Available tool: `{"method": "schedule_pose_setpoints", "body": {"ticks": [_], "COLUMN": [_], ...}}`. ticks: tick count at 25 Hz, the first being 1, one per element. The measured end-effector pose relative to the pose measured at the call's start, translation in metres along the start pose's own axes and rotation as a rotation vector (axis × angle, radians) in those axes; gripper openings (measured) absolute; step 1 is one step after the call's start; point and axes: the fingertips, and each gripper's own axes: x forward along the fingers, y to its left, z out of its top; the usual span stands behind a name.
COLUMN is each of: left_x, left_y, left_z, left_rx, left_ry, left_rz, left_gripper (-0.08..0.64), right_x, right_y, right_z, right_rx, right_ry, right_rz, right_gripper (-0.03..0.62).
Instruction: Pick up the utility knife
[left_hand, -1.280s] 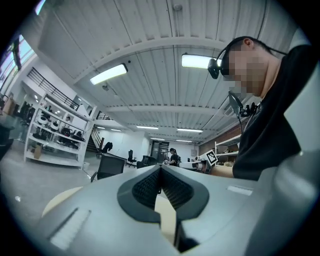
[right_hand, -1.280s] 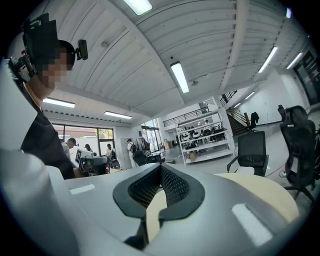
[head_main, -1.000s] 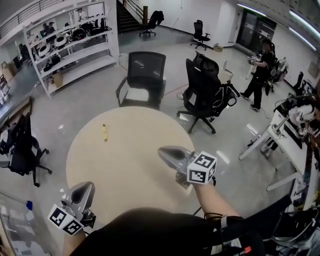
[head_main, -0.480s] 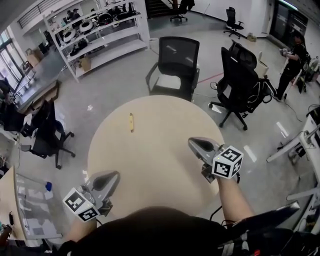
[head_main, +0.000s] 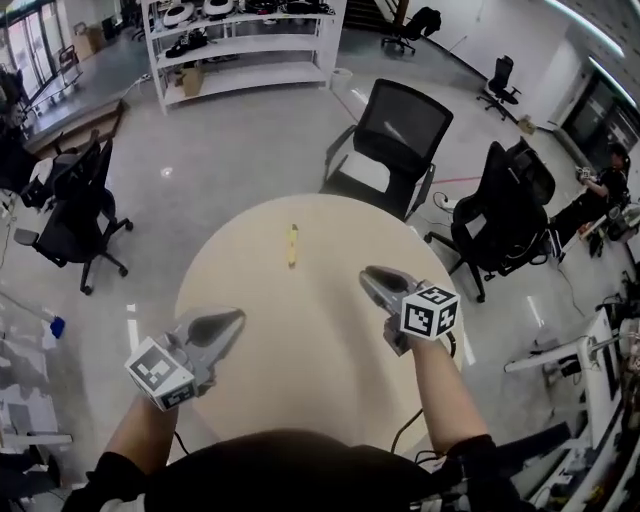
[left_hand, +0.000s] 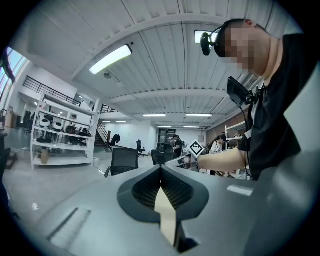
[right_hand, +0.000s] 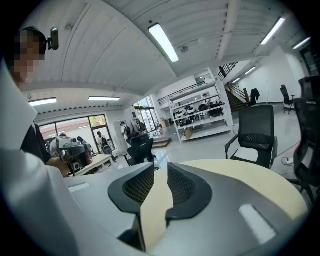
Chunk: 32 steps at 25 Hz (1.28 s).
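Observation:
A small yellow utility knife (head_main: 292, 244) lies alone on the far half of a round beige table (head_main: 300, 340). Neither gripper view shows it. My left gripper (head_main: 232, 318) hovers over the table's near left, well short of the knife, and its tips meet (left_hand: 161, 169) with nothing in them. My right gripper (head_main: 370, 274) hangs over the table's right side, nearer the knife and to its right. Its jaws (right_hand: 161, 170) are opening. A narrow gap shows only the table top (right_hand: 240, 172) between them.
A black office chair (head_main: 398, 135) stands at the table's far edge, another (head_main: 505, 215) at its right, and a third (head_main: 70, 215) off to the left. A white shelving rack (head_main: 240, 40) lines the back. A person (head_main: 600, 190) stands far right.
Both grippers have come forward over the table toward the knife, the left one from beyond the table's near edge. The head view has swung, so the table now sits centred.

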Motion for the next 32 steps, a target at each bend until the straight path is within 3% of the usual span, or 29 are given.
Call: {"method": "schedule_pose_setpoints", "body": {"ticks": [7,16,27,32], "left_x": [0.024,0.065,0.087,0.088], "left_y": [0.057,0.126,0.183,0.193], "left_z": [-0.029,-0.088,-0.158,-0.182], "left_rx": [-0.016,-0.077,-0.15,-0.163], "left_ry": [0.014,0.051,0.09,0.119], "left_rz": [0.036,0.079,0.102,0.095], "left_gripper": [-0.003,-0.003,-0.003,-0.003], "right_x": [0.111,0.211,0.32,0.347], "right_y": [-0.055,-0.116,-0.151,-0.16], "right_z": [-0.01,-0.056,-0.117,-0.141], "right_rx": [-0.029,-0.024,-0.06,-0.067], "right_ry": [0.118,0.255,0.404,0.467], "right_rz": [-0.04,-0.059,-0.071,-0.1], "right_gripper": [0.114,0.14,0.198,0.26]}}
